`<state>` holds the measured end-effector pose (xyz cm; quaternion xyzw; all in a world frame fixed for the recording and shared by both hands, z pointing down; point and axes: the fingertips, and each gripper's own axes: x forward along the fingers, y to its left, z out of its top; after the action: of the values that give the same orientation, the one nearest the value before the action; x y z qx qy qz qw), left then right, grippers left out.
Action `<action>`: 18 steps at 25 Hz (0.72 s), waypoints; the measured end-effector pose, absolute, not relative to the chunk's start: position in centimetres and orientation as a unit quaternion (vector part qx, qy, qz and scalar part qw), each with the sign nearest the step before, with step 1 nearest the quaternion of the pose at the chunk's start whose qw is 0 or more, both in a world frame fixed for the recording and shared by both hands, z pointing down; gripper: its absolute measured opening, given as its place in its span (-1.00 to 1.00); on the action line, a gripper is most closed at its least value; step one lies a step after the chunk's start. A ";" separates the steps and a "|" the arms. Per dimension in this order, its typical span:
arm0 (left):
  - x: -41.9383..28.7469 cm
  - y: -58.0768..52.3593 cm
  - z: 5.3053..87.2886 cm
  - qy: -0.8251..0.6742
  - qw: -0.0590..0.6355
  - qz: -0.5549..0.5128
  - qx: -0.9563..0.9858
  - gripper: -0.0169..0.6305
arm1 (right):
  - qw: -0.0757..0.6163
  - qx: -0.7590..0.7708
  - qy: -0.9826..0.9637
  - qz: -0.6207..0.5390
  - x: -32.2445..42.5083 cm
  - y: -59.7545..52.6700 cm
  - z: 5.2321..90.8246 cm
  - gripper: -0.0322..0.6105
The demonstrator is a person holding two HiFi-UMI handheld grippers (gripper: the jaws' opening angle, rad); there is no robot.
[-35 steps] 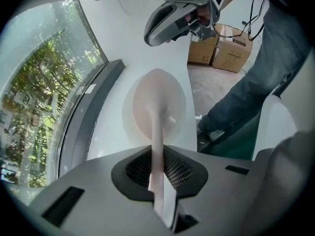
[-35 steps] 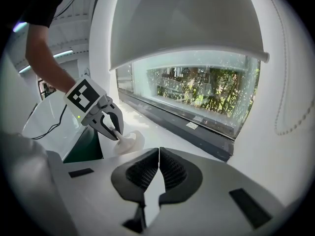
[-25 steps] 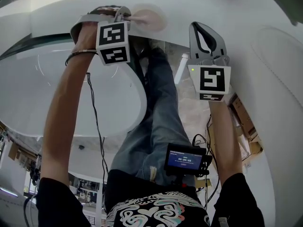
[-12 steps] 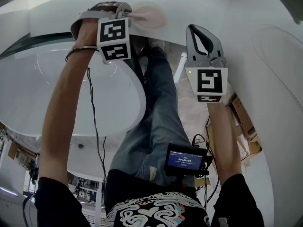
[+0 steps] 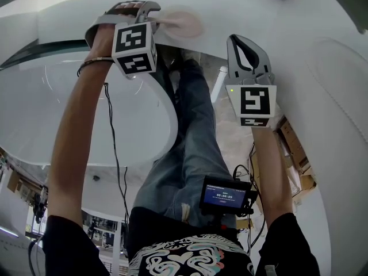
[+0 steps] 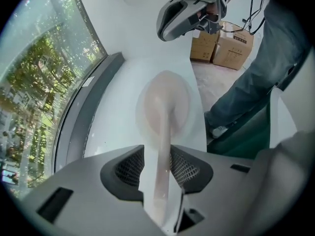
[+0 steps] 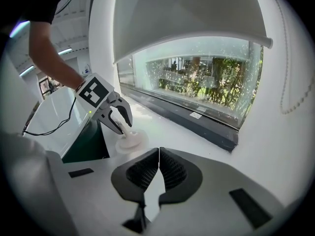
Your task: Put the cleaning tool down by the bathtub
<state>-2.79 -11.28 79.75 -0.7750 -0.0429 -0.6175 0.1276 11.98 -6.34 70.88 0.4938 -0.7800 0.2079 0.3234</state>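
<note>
1 cleaning tool (image 6: 165,107), pale pink with a round flat head and a slim straight handle, lies on the smooth white ledge (image 6: 118,87), near the ledge's edge away from the window (image 6: 39,92) and beside the 1 white oval bathtub (image 5: 86,119). The left gripper (image 6: 156,154) has its 2 mesh-textured fingers opening, the handle between them with a gap showing on one side. The right gripper (image 7: 159,156) hangs well apart, its 2 fingers together on nothing. 2 cardboard boxes (image 6: 221,45) stand on the floor beyond.
</note>
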 end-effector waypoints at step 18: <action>-4.2 -11.5 76.2 -0.003 0.111 -0.586 -0.803 -0.52 | 0.318 0.492 -0.783 0.208 11.0 -6.6 70.2 -0.81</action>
<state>-4.19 -11.54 76.25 -0.8026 -0.0031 -0.5861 0.1110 11.02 -6.61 70.23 0.4918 -0.7834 0.2078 0.3181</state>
